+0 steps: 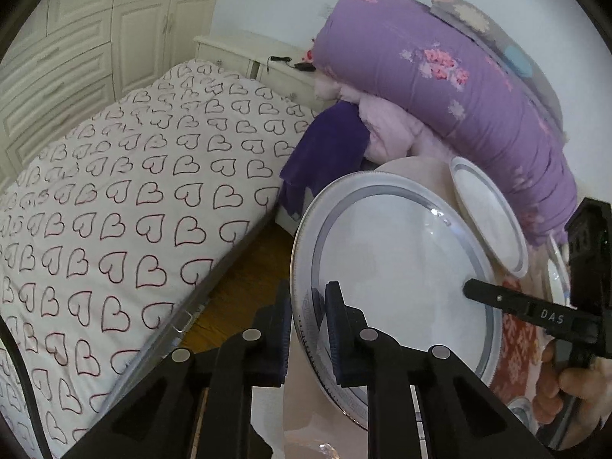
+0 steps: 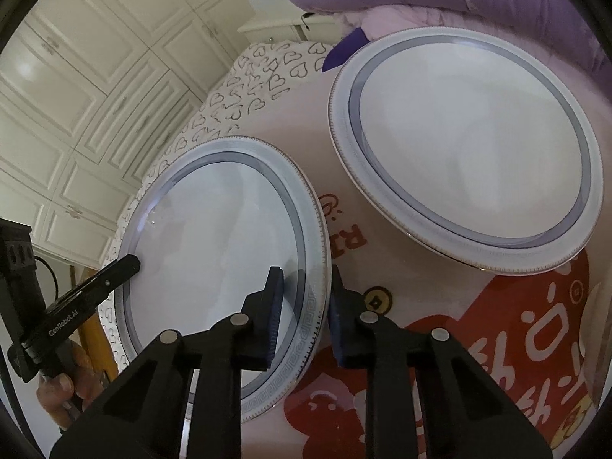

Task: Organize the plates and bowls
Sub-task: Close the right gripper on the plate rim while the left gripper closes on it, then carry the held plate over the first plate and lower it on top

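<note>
A large white plate with a grey ring (image 1: 390, 260) (image 2: 218, 244) is held up off a pink and red mat by both grippers. My left gripper (image 1: 308, 329) is shut on its near rim in the left wrist view. My right gripper (image 2: 304, 319) is shut on the opposite rim, with one finger (image 1: 493, 298) lying on the plate's face. The left gripper's finger (image 2: 111, 275) shows at the plate's far edge in the right wrist view. A second matching plate (image 2: 466, 145) (image 1: 485, 210) lies on the mat beyond.
The pink and red patterned mat (image 2: 440, 344) covers the surface under the plates. A bed with a heart-print sheet (image 1: 126, 206) lies to the left. Folded purple quilts (image 1: 440, 76) are piled behind. White wardrobe doors (image 2: 76, 95) and a nightstand (image 1: 244, 53) stand beyond.
</note>
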